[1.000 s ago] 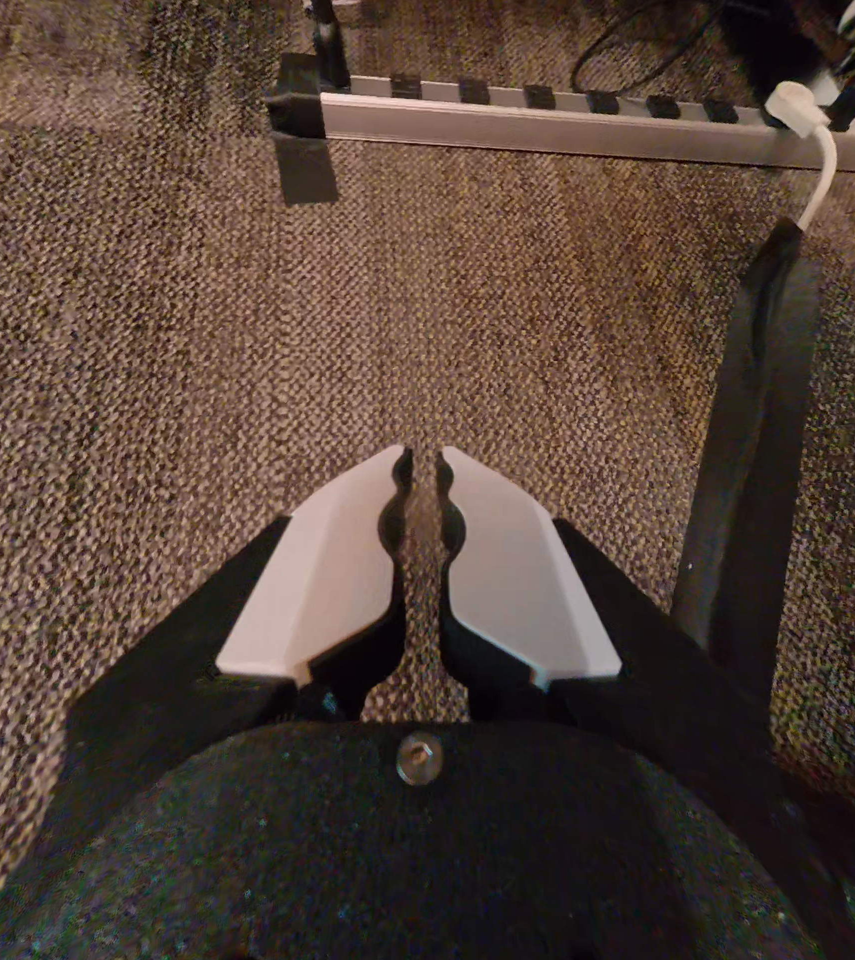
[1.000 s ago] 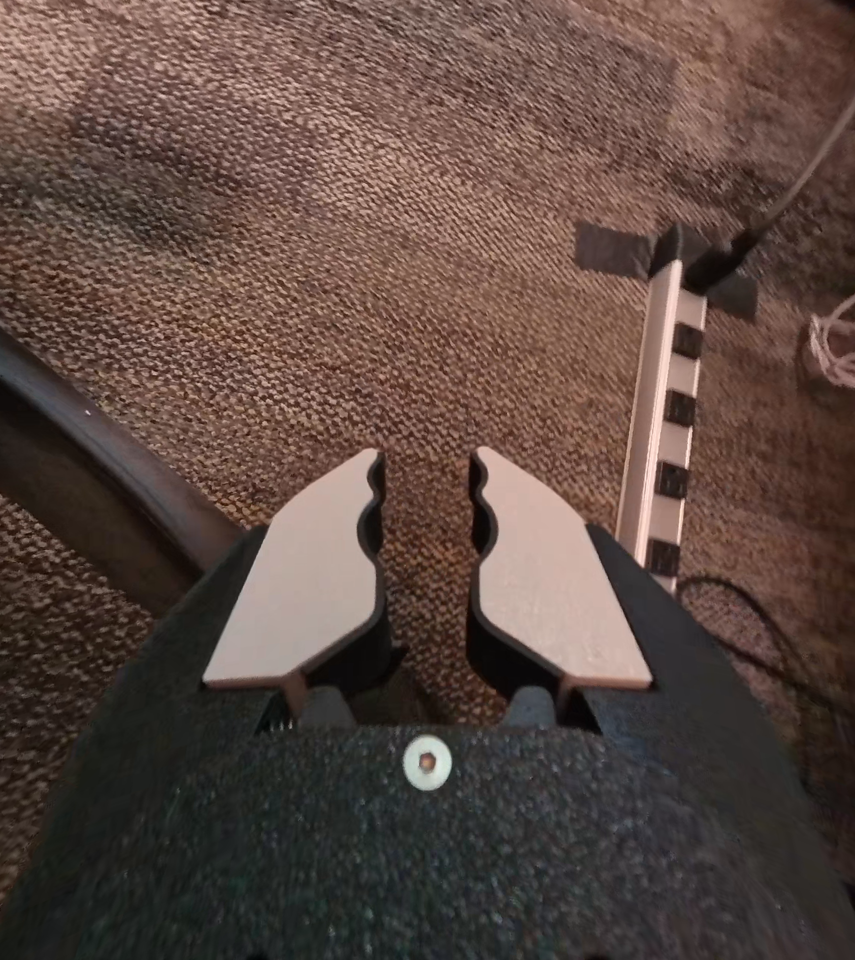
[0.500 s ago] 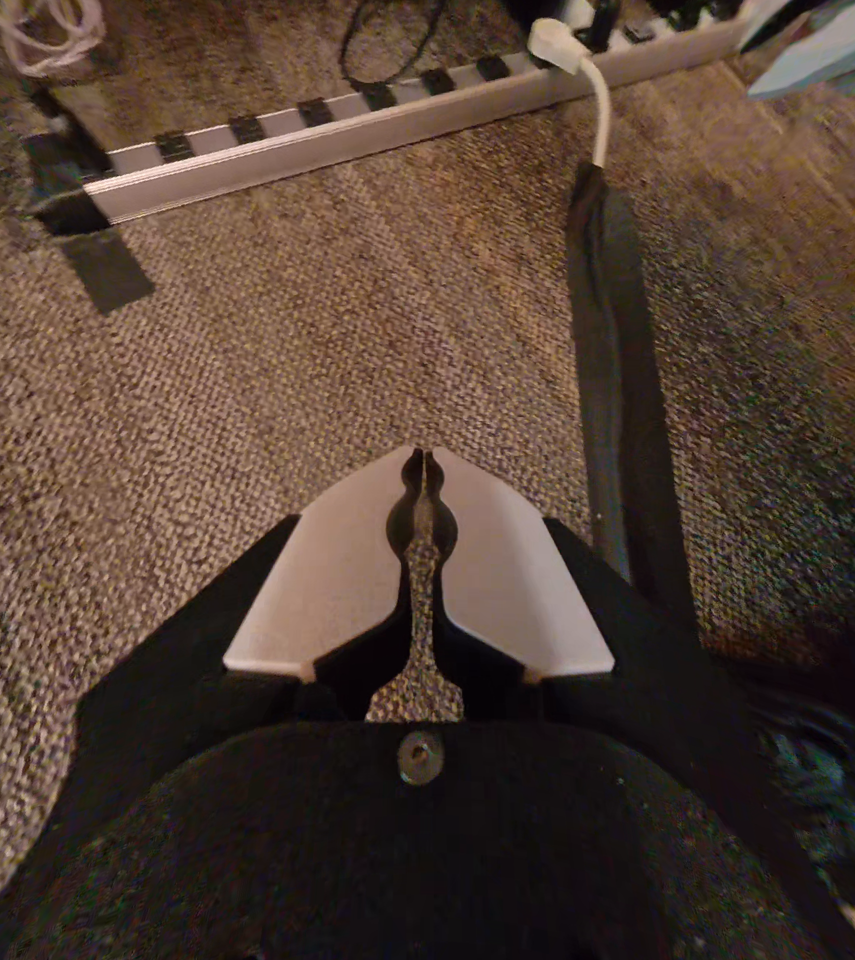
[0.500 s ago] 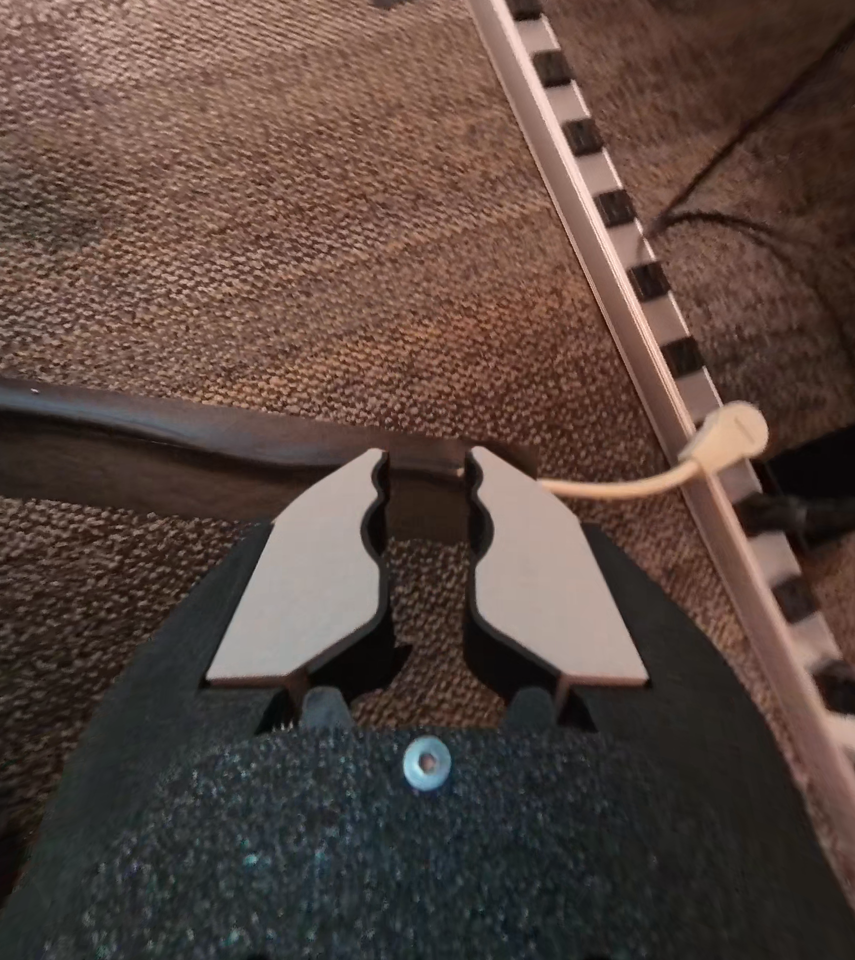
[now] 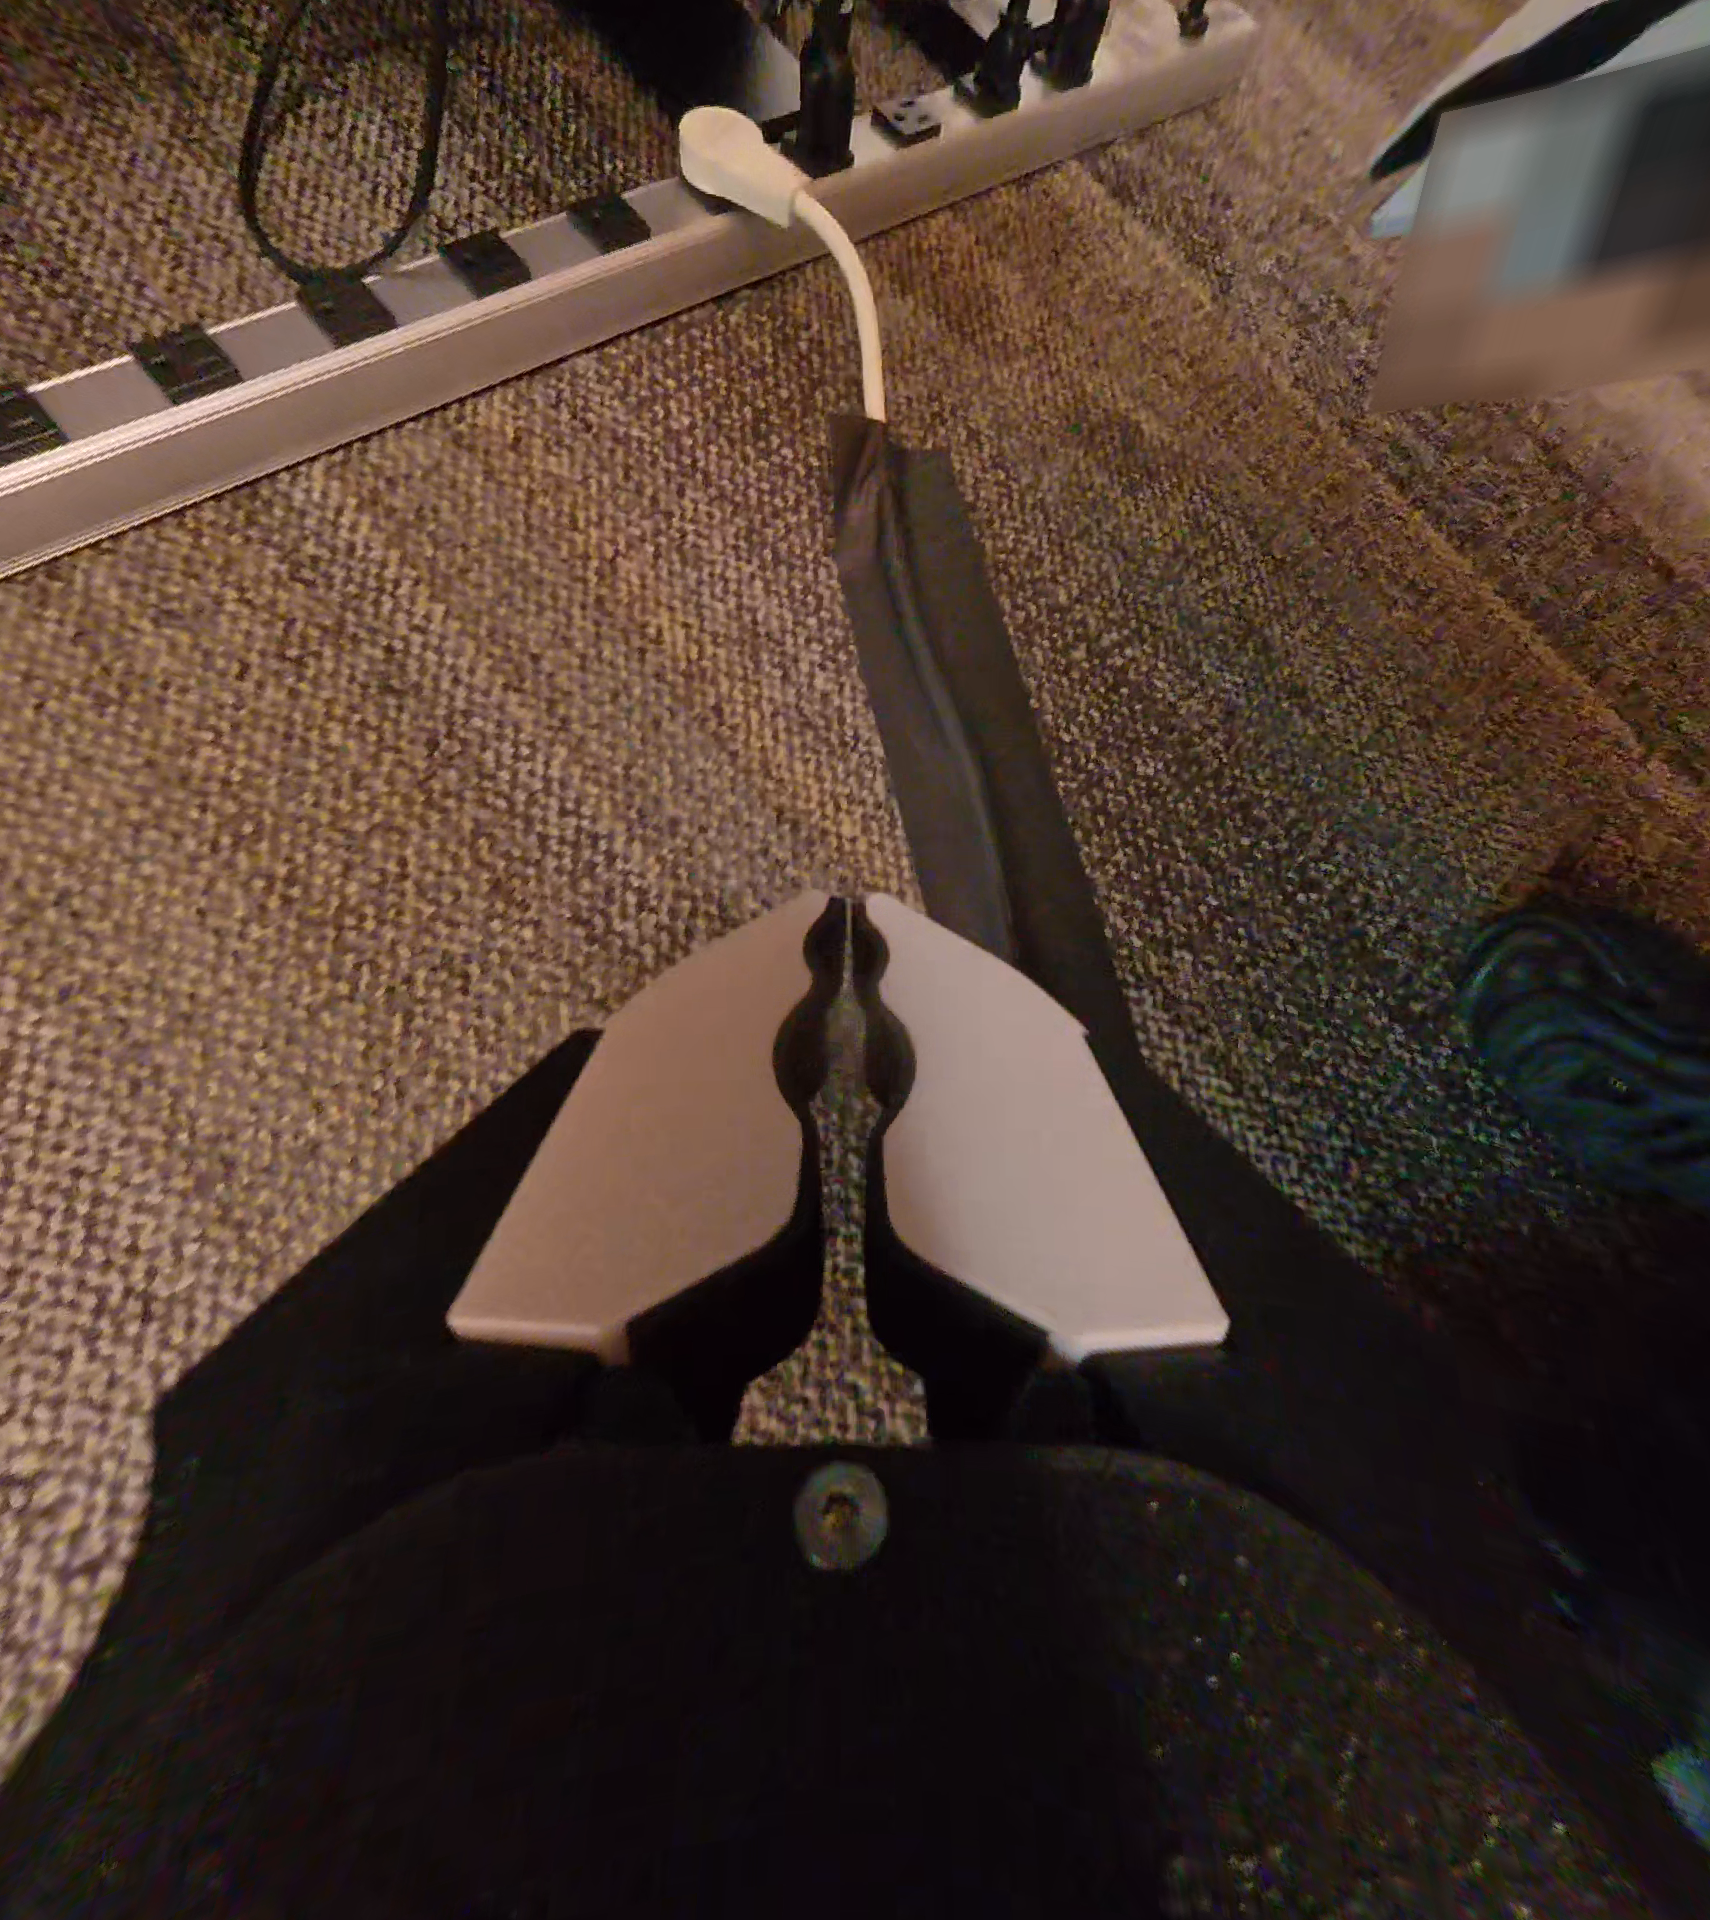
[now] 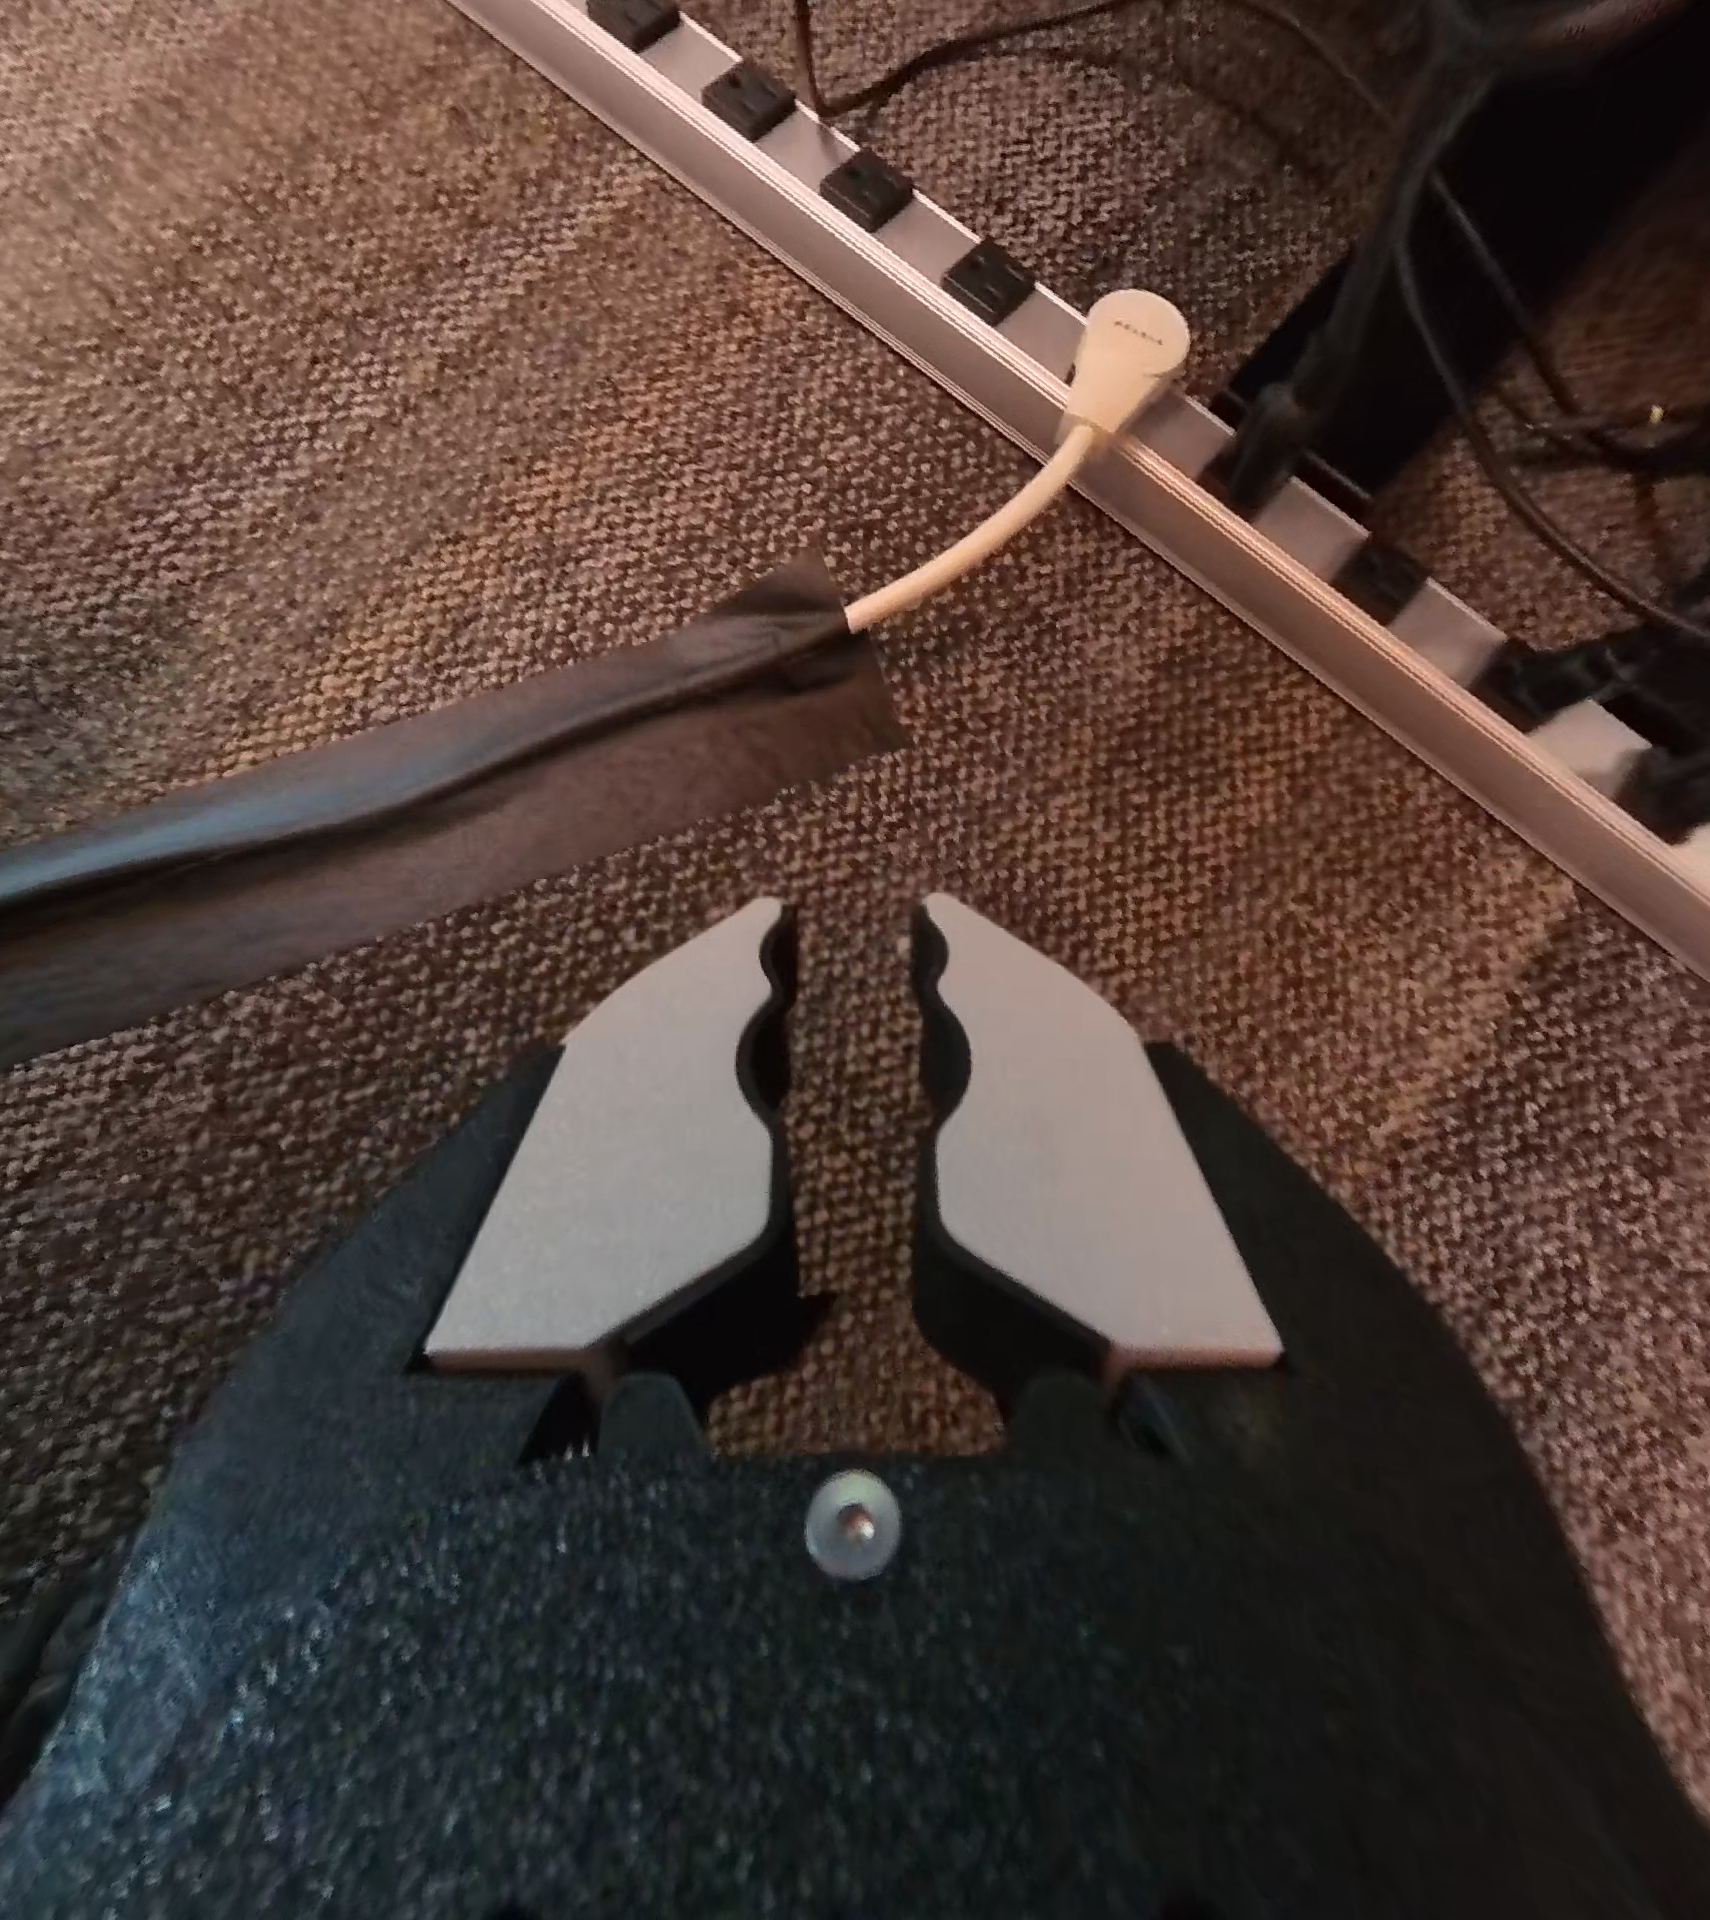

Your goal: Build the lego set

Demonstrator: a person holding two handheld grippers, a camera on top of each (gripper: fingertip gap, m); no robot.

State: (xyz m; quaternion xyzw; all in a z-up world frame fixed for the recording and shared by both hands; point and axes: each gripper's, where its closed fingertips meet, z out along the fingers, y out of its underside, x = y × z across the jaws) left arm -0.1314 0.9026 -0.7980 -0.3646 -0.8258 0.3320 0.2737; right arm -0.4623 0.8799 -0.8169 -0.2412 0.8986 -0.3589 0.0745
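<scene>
With no bricks ahead, only carpet (image 5: 415,831), swing the closed, empty left gripper (image 5: 846,914) and narrowly parted, empty right gripper (image 6: 851,914) toward the set.

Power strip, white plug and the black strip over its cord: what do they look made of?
Power strip: likely brushed aluminium, pale matte silver with ridged, extruded-looking edges and black sockets. White plug: smooth moulded plastic, slightly glossy. Black strip: probably cloth or gaffer tape, wrinkled and dull-sheened, bulging along the cord beneath it and stuck flat to the carpet.
</scene>
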